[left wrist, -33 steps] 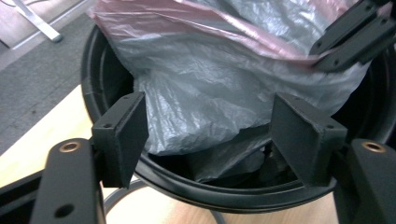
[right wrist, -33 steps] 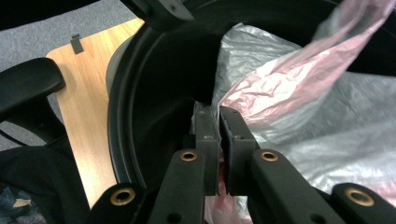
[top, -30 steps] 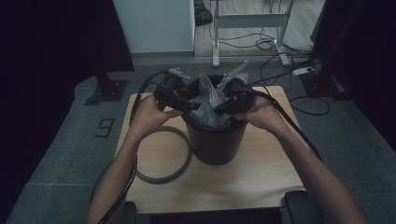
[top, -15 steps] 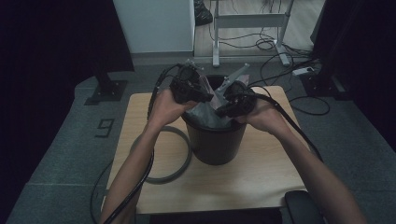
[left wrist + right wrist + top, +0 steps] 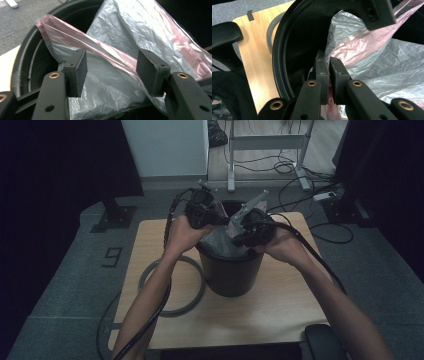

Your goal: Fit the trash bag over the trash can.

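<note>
Pinching plastic liner [image 5: 362,47] above bin [image 5: 231,272], right gripper [image 5: 329,65]; left gripper [image 5: 111,65] agape

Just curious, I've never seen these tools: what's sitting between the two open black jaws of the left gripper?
In the left gripper view, the thin plastic bag runs across the gap between the open jaws, untouched, over the black bin.

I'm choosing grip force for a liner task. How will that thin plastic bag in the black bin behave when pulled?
The bag looks thin and crinkled, so probably floppy and very light, folding rather than holding shape. Its glossy film may slip, though the right gripper is pinching an edge. The bin seems rigid and would likely stay put.
</note>
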Motion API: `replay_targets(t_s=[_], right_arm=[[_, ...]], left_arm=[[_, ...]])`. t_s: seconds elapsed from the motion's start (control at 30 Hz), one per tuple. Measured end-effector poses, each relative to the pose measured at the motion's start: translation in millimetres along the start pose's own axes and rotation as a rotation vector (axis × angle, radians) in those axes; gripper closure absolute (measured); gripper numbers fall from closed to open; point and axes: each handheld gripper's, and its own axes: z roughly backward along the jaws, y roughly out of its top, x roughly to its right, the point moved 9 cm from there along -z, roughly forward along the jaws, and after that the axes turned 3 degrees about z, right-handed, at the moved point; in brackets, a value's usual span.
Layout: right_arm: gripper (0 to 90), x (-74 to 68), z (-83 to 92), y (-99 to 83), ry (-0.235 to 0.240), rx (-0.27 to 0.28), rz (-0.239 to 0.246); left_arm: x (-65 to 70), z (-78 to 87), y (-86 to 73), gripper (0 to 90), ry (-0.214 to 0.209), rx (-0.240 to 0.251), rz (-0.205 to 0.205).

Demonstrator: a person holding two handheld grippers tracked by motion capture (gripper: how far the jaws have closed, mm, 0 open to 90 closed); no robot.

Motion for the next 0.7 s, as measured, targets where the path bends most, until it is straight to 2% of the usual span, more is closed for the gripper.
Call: replay_targets(t_s=[0.13, 0.53, 0.7], right_arm=[[84.3, -0.5, -0.2, 0.7, -0.002, 0.001, 0.007], [84.0, -3.7, 2.2, 0.8, -0.007, 0.001, 0.02], [83.9, -3.7, 3.4, 0.6, -0.019, 0.003, 0.026]], left_arm=[[-7.0, -1.3, 2.0, 42.3, 0.039, 0.002, 0.014], [-24.8, -14.5, 6.8, 42.4, 0.077, -0.006, 0.069], [-25.9, -20.8, 4.7, 44.0, 0.092, -0.045, 0.073]])
